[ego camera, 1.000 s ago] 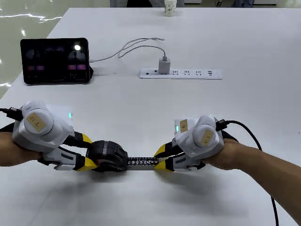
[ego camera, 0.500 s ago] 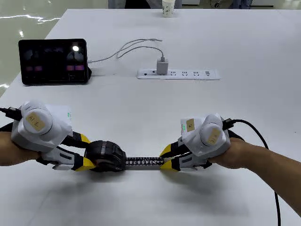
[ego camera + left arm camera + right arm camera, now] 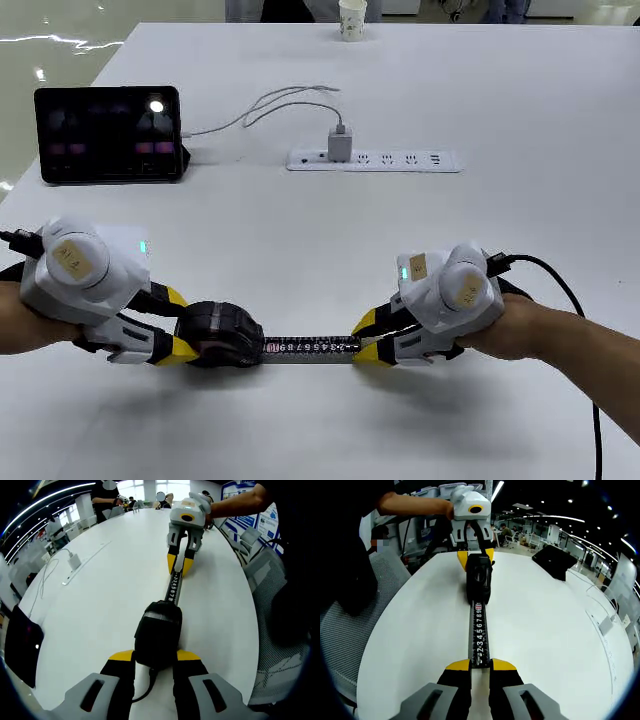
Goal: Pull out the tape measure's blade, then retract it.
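- Two grippers sit low on the white table (image 3: 500,120), one at each end of the tape measure (image 3: 222,333).
- The left gripper (image 3: 180,322) has its yellow-tipped jaws pressed against both sides of the black case (image 3: 159,632). The case lies on the tabletop at about 7 o'clock in the head view.
- The blade (image 3: 310,346) comes out of the case toward 3 o'clock and lies flat along the table. In the right gripper view its numerals can be read up to 9.
- The right gripper (image 3: 366,338) has its jaws drawn close together, pinching the blade's free end.
- In the left gripper view the case sits between the jaws at 6 o'clock. From there the blade leads toward 12 o'clock, to the other gripper.
- A dark tablet (image 3: 108,132) stands propped at 10 o'clock from the case, well apart from it, with its screen faintly lit.
- A white power strip (image 3: 400,160) lies at 12 o'clock from the blade, with a white charger (image 3: 339,144) plugged in near its left end.
- A thin cable (image 3: 275,100) loops from the charger toward the tablet.
- A paper cup (image 3: 352,18) stands at the table's far edge, at 12 o'clock in the head view.
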A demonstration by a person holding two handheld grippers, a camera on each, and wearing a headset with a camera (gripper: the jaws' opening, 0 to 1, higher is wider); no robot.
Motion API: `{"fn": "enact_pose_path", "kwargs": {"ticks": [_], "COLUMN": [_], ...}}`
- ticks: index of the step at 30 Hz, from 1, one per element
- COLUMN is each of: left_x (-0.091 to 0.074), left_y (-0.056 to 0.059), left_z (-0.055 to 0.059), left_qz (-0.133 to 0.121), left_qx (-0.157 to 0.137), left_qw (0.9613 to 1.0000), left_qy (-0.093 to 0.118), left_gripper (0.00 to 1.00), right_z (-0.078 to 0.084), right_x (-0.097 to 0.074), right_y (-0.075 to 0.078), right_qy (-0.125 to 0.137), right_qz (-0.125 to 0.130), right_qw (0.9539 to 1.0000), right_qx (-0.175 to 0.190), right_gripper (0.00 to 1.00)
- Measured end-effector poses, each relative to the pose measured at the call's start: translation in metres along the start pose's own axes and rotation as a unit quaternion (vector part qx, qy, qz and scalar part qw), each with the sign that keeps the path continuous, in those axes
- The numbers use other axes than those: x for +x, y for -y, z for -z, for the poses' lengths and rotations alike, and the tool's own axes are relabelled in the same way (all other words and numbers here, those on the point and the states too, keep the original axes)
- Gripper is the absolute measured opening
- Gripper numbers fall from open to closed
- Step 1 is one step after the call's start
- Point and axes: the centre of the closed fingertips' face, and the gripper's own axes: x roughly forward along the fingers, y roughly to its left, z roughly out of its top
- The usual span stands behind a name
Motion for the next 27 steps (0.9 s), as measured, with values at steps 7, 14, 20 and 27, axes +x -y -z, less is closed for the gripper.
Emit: {"fn": "enact_pose_path", "kwargs": {"ticks": [7, 14, 20, 27], "left_x": [0.000, 0.000, 0.000, 0.001], "left_y": [0.000, 0.000, 0.000, -0.001], "left_z": [0.000, 0.000, 0.000, 0.000], "left_qz": [0.001, 0.002, 0.003, 0.003], "left_qx": [-0.002, -0.003, -0.003, -0.003], "left_qw": [1.0000, 1.0000, 1.0000, 1.0000], "left_qy": [0.000, -0.002, -0.002, -0.003], "left_gripper": [0.23, 0.23, 0.23, 0.23], "right_z": [0.007, 0.015, 0.022, 0.033], "right_x": [-0.006, -0.015, -0.023, -0.032], "right_y": [0.000, -0.001, -0.001, -0.001], "right_qy": [-0.004, -0.013, -0.021, -0.031], "right_qz": [0.001, 0.002, 0.003, 0.005], "right_qw": [1.0000, 0.9999, 0.9997, 0.9995], "right_qx": [0.003, 0.007, 0.007, 0.009], "right_gripper": [0.09, 0.09, 0.09, 0.09]}}
